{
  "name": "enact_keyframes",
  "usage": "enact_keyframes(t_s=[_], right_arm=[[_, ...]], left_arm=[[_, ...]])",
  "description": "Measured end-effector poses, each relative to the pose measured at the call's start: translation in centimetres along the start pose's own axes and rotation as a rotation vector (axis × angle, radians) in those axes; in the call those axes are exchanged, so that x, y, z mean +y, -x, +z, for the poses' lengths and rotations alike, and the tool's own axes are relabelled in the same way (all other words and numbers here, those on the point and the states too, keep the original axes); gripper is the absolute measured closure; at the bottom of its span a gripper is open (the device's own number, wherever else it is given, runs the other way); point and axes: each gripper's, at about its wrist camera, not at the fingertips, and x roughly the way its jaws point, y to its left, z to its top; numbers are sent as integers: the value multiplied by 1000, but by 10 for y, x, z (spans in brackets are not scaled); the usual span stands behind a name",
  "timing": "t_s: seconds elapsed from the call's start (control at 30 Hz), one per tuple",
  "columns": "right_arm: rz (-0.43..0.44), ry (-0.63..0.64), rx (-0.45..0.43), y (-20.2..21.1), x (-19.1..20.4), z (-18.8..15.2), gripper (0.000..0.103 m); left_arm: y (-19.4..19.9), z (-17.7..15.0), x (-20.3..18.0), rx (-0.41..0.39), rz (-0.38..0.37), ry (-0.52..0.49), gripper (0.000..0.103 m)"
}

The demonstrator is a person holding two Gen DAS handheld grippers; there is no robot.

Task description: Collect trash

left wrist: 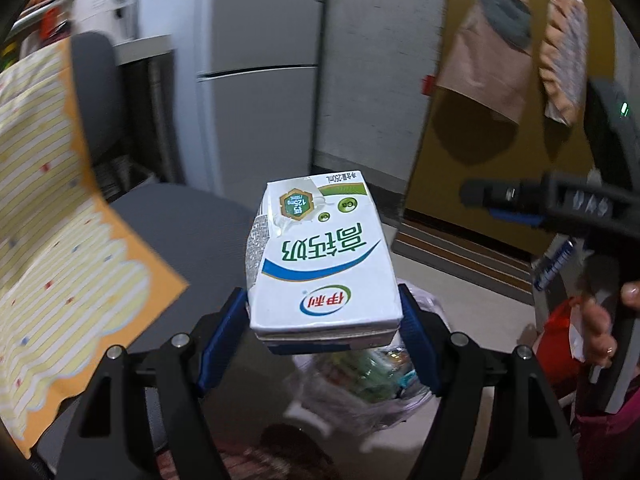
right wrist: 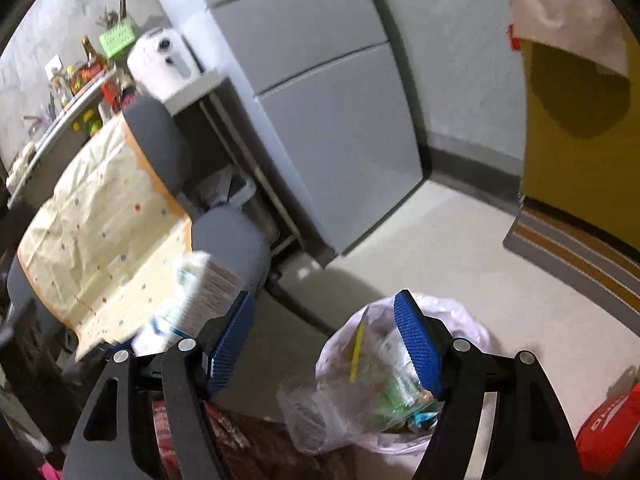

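Note:
A white and green milk carton (left wrist: 324, 264) lies flat between the blue pads of my left gripper (left wrist: 322, 294), which is shut on its two sides and holds it in the air. Below and just beyond it on the floor sits a clear plastic trash bag (left wrist: 360, 384) full of wrappers. In the right wrist view my right gripper (right wrist: 325, 299) stands open with nothing between its fingers, above the left rim of the same bag (right wrist: 360, 380). The carton (right wrist: 200, 292) shows blurred at the left there. The right gripper (left wrist: 472, 196) reaches in from the right of the left wrist view.
A grey office chair (right wrist: 232, 240) draped with a yellow dotted sheet (right wrist: 100, 220) stands to the left. Behind it is a tall grey cabinet (right wrist: 328, 120). A yellow door (right wrist: 580, 140) with a striped mat (right wrist: 572, 256) is at the right, and a red bag (right wrist: 608, 432) lies on the floor.

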Motion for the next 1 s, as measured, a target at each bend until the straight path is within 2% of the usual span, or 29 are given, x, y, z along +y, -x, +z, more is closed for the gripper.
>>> enact_keyframes(t_s=[0.2, 0.27, 0.33, 0.43, 0.73, 0.87, 0.93, 1.0], right_arm=[[-3, -29, -95, 28, -21, 10, 30], [-9, -34, -101, 30, -28, 11, 30], [-17, -36, -95, 29, -30, 9, 30], [-13, -32, -64, 22, -27, 4, 29], [24, 62, 11, 12, 18, -7, 29], [25, 155, 68, 9, 48, -17, 23], [11, 230, 83, 8, 68, -25, 20], [-4, 316, 98, 7, 90, -34, 19]], left_arm=[[-23, 12, -36, -6, -52, -63, 30], [-30, 15, -45, -6, -53, -95, 6], [-38, 14, -48, 0, -1, -116, 6], [-41, 9, -38, 31, 49, -93, 6], [11, -5, 21, 19, 192, 49, 6], [37, -13, 39, 30, 247, 104, 6], [50, -20, 48, 66, 321, 138, 6], [61, -28, 56, 86, 360, 179, 6]])
